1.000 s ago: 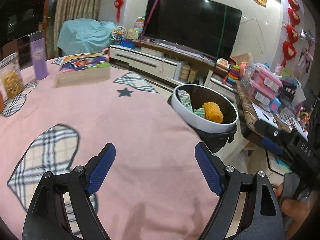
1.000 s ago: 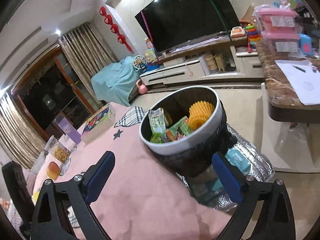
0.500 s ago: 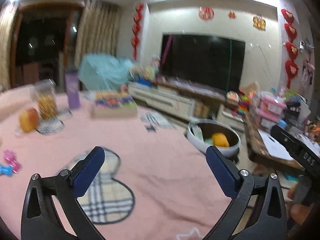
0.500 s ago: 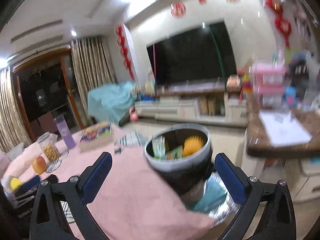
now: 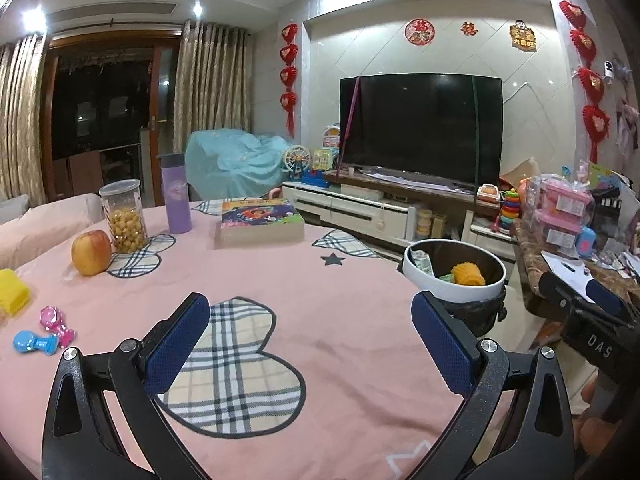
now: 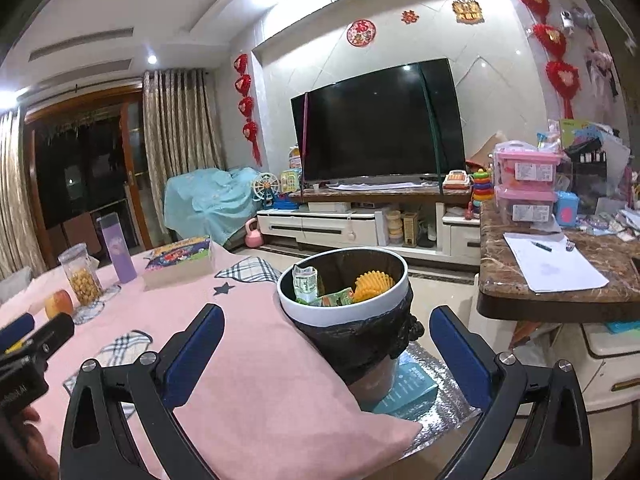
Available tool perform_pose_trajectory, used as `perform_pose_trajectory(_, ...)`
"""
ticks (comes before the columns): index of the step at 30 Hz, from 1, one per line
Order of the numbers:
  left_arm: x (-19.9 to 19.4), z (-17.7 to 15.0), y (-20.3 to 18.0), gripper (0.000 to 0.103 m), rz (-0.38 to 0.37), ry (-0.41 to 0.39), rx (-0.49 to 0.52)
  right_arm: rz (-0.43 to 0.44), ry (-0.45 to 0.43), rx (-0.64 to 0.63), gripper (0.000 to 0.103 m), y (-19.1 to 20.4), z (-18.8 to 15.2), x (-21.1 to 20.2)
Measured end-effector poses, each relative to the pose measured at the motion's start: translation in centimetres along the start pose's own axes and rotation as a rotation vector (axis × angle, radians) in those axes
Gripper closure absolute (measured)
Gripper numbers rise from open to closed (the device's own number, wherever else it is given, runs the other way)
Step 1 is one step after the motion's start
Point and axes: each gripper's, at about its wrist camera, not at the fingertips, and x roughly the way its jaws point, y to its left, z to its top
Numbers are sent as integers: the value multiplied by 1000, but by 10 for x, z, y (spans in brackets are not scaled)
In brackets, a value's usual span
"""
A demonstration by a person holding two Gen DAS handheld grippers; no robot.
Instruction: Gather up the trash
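A white-rimmed trash bin (image 5: pixel 416 270) with a black liner stands off the table's right edge; it also shows in the right wrist view (image 6: pixel 344 312). It holds a yellow ridged item (image 6: pixel 372 285), a green carton (image 6: pixel 305 286) and a green wrapper (image 6: pixel 334 298). My left gripper (image 5: pixel 310 340) is open and empty above the pink tablecloth (image 5: pixel 340 320). My right gripper (image 6: pixel 326 350) is open and empty, just short of the bin. A yellow ridged piece (image 5: pixel 12 292) lies at the table's far left.
On the table stand an apple (image 5: pixel 91 253), a snack jar (image 5: pixel 122 216), a purple bottle (image 5: pixel 175 194), a book (image 5: pixel 258 222) and small toys (image 5: pixel 44 332). A marble counter (image 6: pixel 560 276) with papers is right of the bin. A TV stand (image 6: pixel 352 224) is behind.
Both grippers have pulled back and tilted up from the bin, so more of the table and room shows. Both stay open and empty.
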Motion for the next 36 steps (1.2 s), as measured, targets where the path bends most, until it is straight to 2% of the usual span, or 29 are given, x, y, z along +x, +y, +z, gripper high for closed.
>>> perform_pose_trajectory(16, -3, -6, -2, 0, 49, -22, 22, 50, 49, -6, 0, 7, -10, 6)
perform_pose_trajectory(36, -3, -10, 2, 0, 49, -14, 4, 56, 34, -13, 0, 9, -8, 3)
